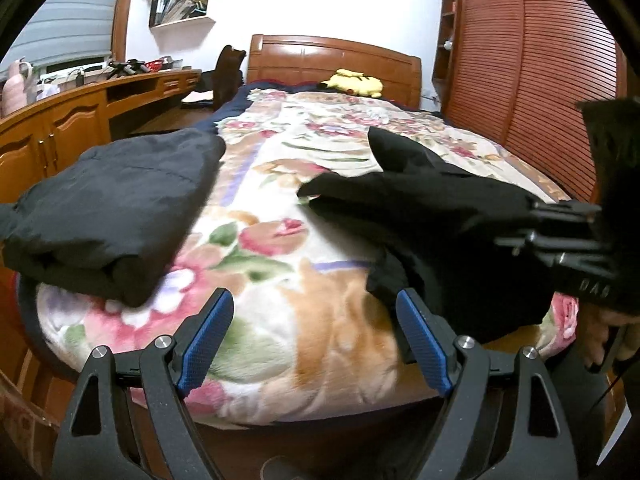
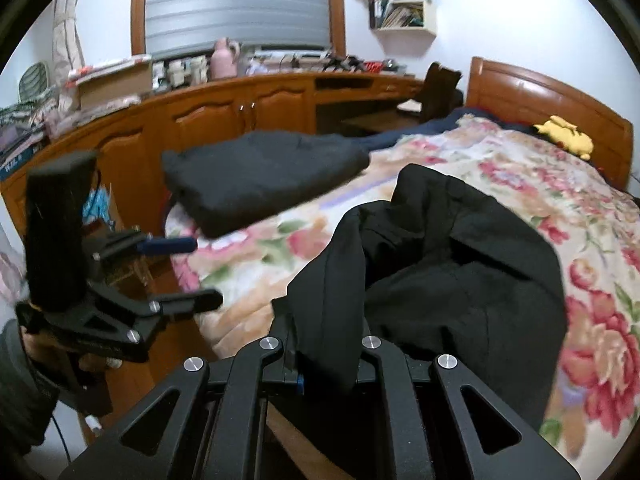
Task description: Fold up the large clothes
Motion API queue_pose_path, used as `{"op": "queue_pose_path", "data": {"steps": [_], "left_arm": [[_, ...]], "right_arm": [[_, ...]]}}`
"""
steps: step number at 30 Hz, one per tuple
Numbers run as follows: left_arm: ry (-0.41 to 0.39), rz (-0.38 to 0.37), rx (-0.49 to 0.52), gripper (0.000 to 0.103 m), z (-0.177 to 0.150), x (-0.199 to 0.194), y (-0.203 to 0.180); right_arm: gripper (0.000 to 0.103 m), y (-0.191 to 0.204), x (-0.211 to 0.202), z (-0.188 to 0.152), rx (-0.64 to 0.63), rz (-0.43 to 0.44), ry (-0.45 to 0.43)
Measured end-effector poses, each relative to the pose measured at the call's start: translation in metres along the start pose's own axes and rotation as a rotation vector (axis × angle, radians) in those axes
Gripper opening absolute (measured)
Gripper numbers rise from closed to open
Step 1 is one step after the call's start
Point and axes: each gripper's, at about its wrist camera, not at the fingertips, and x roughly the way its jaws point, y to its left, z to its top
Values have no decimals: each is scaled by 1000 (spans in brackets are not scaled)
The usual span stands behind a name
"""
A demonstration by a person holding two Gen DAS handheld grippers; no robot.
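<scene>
- The right gripper [image 2: 320, 364] has its fingers pinched tight on an edge of the black coat [image 2: 452, 280].
- From those fingers, the coat runs forward and a bit to the right, in a crumpled heap on the bed [image 2: 520, 168].
- The left gripper [image 1: 316, 344] has its fingers spread wide, with nothing between them.
- For the left fingers, the coat [image 1: 432, 216] lies ahead and to the right. Its near edge is just beside the right finger [image 1: 420, 332].
- A folded black pile [image 1: 112, 204] sits ahead and to the left of the left fingers, well apart from the coat.
- I think the left gripper should go right to grab another edge, so both can spread the coat flat.
- The right gripper is nearer, since it holds the coat already.
</scene>
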Motion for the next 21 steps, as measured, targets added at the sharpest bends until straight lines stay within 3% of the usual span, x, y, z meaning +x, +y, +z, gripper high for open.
{"op": "queue_pose_path", "data": {"steps": [6,7,9,11,12,17,21], "left_arm": [[-6,3,-4,85,2,0,3],[-8,1,-3,85,4,0,5],[-12,-5,-1,85,6,0,4],[-17,-11,8,85,9,-1,-1],[-20,-14,13,85,11,-2,-4],[-52,-36,30,85,22,-8,-20],[-94,-57,33,85,36,-18,-34]], "right_arm": [[15,-2,-8,16,12,-17,0],[20,-6,-12,21,21,-20,3],[33,1,-30,24,25,-16,-21],[63,-1,-60,27,17,-31,-81],[66,-4,-70,27,17,-36,-106],[69,-38,-121,20,36,-126,-194],[69,-65,-120,1,90,-195,-143]]}}
